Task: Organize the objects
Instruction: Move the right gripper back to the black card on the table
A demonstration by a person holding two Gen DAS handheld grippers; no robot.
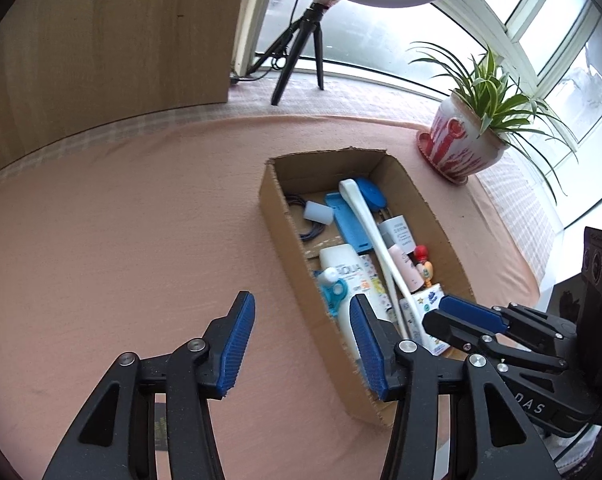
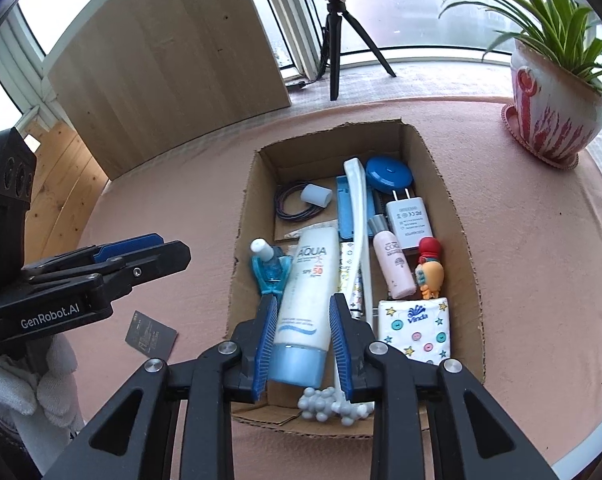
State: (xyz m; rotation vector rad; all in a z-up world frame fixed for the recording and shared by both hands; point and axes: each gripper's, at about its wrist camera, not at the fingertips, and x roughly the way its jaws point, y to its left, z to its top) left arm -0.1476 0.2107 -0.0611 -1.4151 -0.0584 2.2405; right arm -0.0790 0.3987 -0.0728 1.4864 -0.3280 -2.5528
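An open cardboard box sits on the pink tablecloth, packed with small items. Among them are a white AQUA sunscreen tube, a tissue pack, a pink bottle, a white charger and a long white massager. My right gripper hovers open over the box's near end, and the tube shows between its fingers. My left gripper is wide open and empty, above the cloth just left of the box.
A dark card lies on the cloth left of the box. A potted plant stands at the back right. A wooden board and a ring-light tripod stand behind. A white-gloved hand holds the left gripper.
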